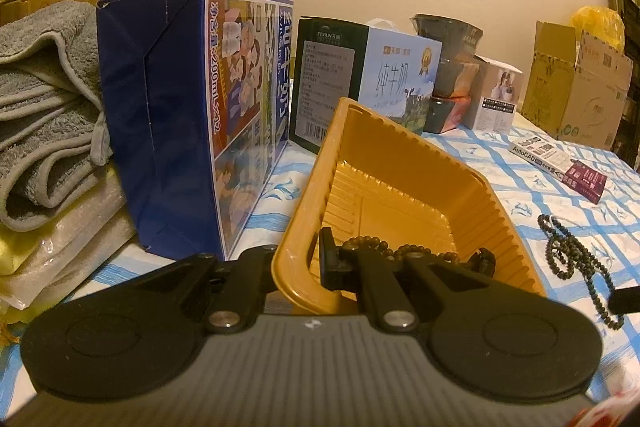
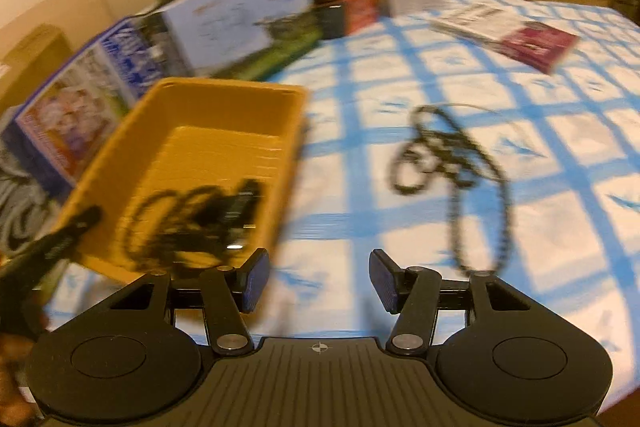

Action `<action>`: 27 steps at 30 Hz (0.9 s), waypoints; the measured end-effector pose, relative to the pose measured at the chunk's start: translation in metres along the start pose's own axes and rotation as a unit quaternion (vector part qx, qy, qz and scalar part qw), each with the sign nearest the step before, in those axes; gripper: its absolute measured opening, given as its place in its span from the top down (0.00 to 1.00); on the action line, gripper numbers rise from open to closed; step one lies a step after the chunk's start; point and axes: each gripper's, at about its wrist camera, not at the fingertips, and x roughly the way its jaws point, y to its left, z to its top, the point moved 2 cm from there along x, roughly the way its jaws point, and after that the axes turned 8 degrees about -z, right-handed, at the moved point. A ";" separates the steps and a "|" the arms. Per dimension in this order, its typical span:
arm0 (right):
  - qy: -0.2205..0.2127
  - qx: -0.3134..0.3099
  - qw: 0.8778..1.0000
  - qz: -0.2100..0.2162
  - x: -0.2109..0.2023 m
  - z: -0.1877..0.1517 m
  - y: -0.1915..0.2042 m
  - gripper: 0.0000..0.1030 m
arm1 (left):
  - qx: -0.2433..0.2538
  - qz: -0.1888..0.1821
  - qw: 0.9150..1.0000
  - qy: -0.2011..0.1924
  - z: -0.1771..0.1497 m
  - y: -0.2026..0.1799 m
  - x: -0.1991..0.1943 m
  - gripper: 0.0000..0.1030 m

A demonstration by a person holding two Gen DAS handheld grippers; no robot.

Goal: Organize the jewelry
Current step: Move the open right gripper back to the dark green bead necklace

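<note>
Landmark: the ribbed yellow plastic tray (image 1: 404, 187); every place below is given from it; it sits tilted, its near rim raised off the blue-and-white checked cloth (image 2: 460, 75) that covers the bench.
Left claw (image 1: 308, 267): clenched on the tray's near wall, one finger outside and one inside; you are holding the tray tipped with it.
In the tray: a string of dark round beads (image 1: 400, 251) lies bunched at the tray's near end, just behind the inner finger; one piece looks stowed.
Outside the tray: a second long strand of dark beads (image 2: 452, 163) lies tangled in loops on the cloth, to the tray's right and apart from it.
Right claw (image 2: 318, 279): released, nothing between its blue pads (image 2: 256, 279); it hangs over bare cloth beside the tray's near right corner; its view is smeared.
Step in hand: as I judge it, you are between pieces, heading for the loose strand.
Next move: carry the open claw away from the tray to the tangle; pinch where the loops cross, so the whole strand lifts; keep the tray steady.
</note>
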 end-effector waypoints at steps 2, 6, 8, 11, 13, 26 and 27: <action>-0.003 0.010 1.000 -0.020 -0.003 0.001 -0.017 0.46 | 0.000 0.001 1.000 0.002 -0.001 0.000 0.000 0.93; -0.006 0.022 0.999 -0.046 -0.005 0.001 -0.040 0.46 | 0.002 0.003 1.000 0.003 -0.001 -0.001 0.000 0.93; -0.008 0.028 0.998 -0.054 -0.006 0.000 -0.048 0.46 | 0.003 0.004 1.000 0.003 -0.001 -0.001 0.000 0.93; -0.007 0.032 0.998 -0.062 -0.008 0.000 -0.055 0.46 | 0.005 0.004 1.000 0.003 -0.001 -0.001 -0.001 0.93; -0.009 0.032 0.997 -0.066 -0.008 0.000 -0.057 0.46 | 0.006 0.004 1.000 0.003 -0.001 -0.002 -0.001 0.93; -0.007 0.026 0.997 -0.071 0.000 0.000 -0.059 0.46 | 0.005 0.005 1.000 0.004 -0.001 -0.002 0.000 0.93; -0.007 0.026 0.997 -0.071 0.001 0.000 -0.060 0.46 | 0.005 0.005 1.000 0.004 -0.001 -0.002 0.000 0.93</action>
